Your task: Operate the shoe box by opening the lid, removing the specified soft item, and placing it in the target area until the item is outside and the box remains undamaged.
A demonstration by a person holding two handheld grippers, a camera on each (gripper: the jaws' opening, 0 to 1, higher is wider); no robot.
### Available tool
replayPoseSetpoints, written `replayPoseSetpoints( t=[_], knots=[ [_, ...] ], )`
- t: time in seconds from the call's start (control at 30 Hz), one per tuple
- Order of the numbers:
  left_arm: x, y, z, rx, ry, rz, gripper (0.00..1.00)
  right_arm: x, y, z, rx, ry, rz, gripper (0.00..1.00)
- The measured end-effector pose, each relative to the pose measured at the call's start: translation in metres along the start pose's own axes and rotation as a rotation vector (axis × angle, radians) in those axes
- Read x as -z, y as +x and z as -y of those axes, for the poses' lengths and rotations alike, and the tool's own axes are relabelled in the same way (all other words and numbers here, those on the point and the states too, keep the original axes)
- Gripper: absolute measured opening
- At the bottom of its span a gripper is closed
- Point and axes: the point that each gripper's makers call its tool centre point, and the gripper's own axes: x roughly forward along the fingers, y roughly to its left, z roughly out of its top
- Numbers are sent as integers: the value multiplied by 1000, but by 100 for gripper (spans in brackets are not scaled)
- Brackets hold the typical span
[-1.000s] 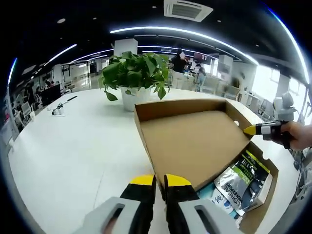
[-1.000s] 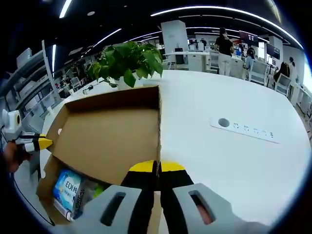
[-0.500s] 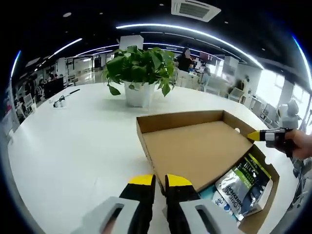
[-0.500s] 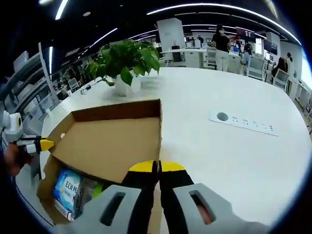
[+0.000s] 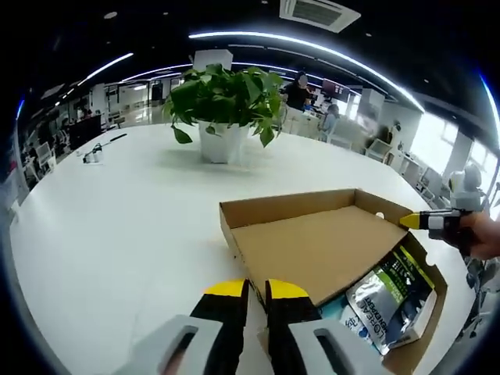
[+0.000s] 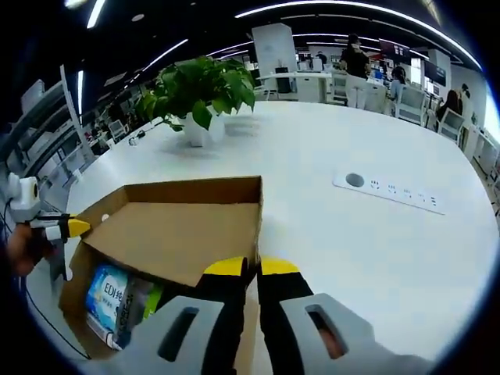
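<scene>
The shoe-box lid is lying flatter than a second ago, folding back toward the white table. The left gripper and right gripper are each pinching a front corner of the lid, jaws nearly closed on the cardboard. Below the fingers, soft packets are lying inside the open shoe box. A potted plant is standing beyond.
</scene>
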Motion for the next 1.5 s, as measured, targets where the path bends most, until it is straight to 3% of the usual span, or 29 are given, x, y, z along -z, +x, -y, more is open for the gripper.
replayPoseSetpoints(
  t=[0.57,0.77,1.0,1.5],
  knots=[
    [4,-3,3,26,12,-35,9,5,-12,1,-11,-20,-34,4],
    [0,-10,6,51,-13,5,15,7,-21,1,-14,-31,-44,3],
    [-8,-23,7,51,0,39,15,10,-34,5,-4,-41,-39,4],
    [-2,-60,11,59,2,78,15,27,-73,21,18,-41,-7,6]
  ],
)
